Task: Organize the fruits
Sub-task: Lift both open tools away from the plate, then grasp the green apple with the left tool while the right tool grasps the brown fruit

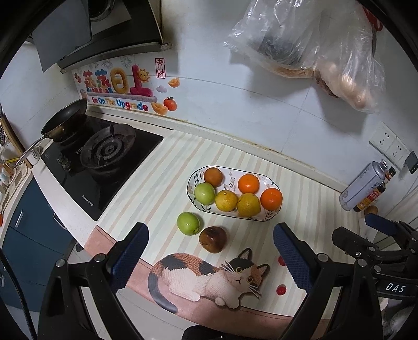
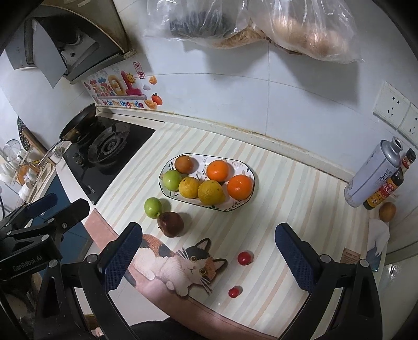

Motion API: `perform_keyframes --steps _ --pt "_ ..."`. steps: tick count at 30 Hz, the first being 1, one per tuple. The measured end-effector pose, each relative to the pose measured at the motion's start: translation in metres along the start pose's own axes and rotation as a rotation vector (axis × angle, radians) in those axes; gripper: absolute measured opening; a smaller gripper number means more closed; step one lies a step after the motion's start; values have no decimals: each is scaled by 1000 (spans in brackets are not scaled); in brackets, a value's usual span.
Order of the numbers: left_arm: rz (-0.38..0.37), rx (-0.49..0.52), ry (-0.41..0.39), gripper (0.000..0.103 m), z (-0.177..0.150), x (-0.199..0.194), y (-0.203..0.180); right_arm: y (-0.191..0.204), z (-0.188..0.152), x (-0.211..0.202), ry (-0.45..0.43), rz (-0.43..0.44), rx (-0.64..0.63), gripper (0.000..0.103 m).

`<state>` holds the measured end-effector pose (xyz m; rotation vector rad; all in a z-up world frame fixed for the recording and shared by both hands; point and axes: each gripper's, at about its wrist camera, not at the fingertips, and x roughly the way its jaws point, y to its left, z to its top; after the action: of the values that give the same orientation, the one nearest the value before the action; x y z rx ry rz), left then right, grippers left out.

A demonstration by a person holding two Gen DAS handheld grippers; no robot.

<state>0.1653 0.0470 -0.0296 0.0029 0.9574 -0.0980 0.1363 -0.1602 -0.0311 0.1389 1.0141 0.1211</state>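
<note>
Hovering, both jaws apparently empty, near plate (image 1: 192,180).

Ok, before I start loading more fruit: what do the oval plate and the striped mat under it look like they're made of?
The oval plate looks like glazed ceramic: white, glossy, with a dark rim line and a printed leaf pattern. The striped mat looks like smooth printed vinyl or plastic sheet: it lies flat, carries a printed cat picture and shows a faint sheen. Neither can be confirmed from looks alone.

The bags (image 2: 250,23) at the upper edge of the right view are cut off, their contents blurred by plastic. At right, the can (image 2: 373,172) partly hides the bottle (image 2: 389,183), whose label is too small to read.
</note>
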Motion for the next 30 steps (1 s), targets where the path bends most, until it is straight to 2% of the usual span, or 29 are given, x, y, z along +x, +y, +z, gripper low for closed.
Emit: perform_keyframes --steps 6,10,15,20,26,28,30 --pt "18 -10 29 98 6 19 7 -5 4 21 33 21 30 103" --pt "93 -28 57 100 9 45 24 -7 6 59 96 62 48 103" --pt "192 -66 127 100 6 88 56 3 0 140 223 121 61 103" --pt "254 -99 226 100 -5 134 83 22 -10 228 358 194 85 103" --pt "257 -123 335 100 -10 182 97 54 -19 309 478 215 71 94" --pt "242 -135 366 100 -11 197 99 60 -24 329 520 227 73 74" --pt "228 -142 386 100 -10 207 99 65 -27 338 541 268 80 72"
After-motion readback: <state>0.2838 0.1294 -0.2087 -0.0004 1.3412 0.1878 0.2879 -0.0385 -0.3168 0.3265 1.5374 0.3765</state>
